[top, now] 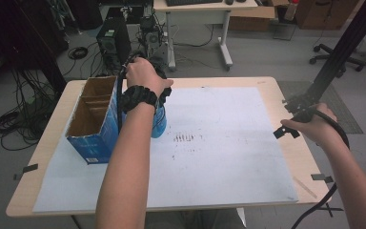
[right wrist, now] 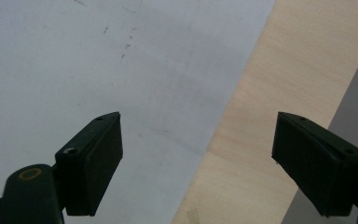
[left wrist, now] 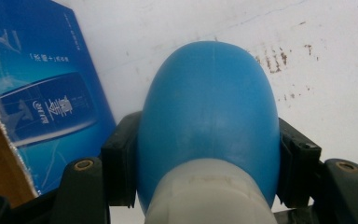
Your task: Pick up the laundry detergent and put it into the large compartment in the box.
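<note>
A blue bottle (left wrist: pixel 209 121) with a white neck is clamped between the pads of my left gripper (left wrist: pixel 209 161), seen from its neck end. In the high view the bottle (top: pixel 160 125) hangs under the person's left hand, just right of an open blue carton (top: pixel 95 138) with cardboard dividers. The carton's printed blue side (left wrist: pixel 51 102) stands close by, to the left of the bottle. My right gripper (top: pixel 286 131) rests at the table's right edge. Its jaws (right wrist: pixel 196 163) stand wide apart with nothing between them, above the border between white sheet and bare wood.
A large white sheet (top: pixel 219 143) with small dark marks covers most of the wooden table (top: pixel 298 157). A black slanted post (top: pixel 343 47) rises past the right edge. Beyond the far edge are a computer tower (top: pixel 114 40), cables and a desk.
</note>
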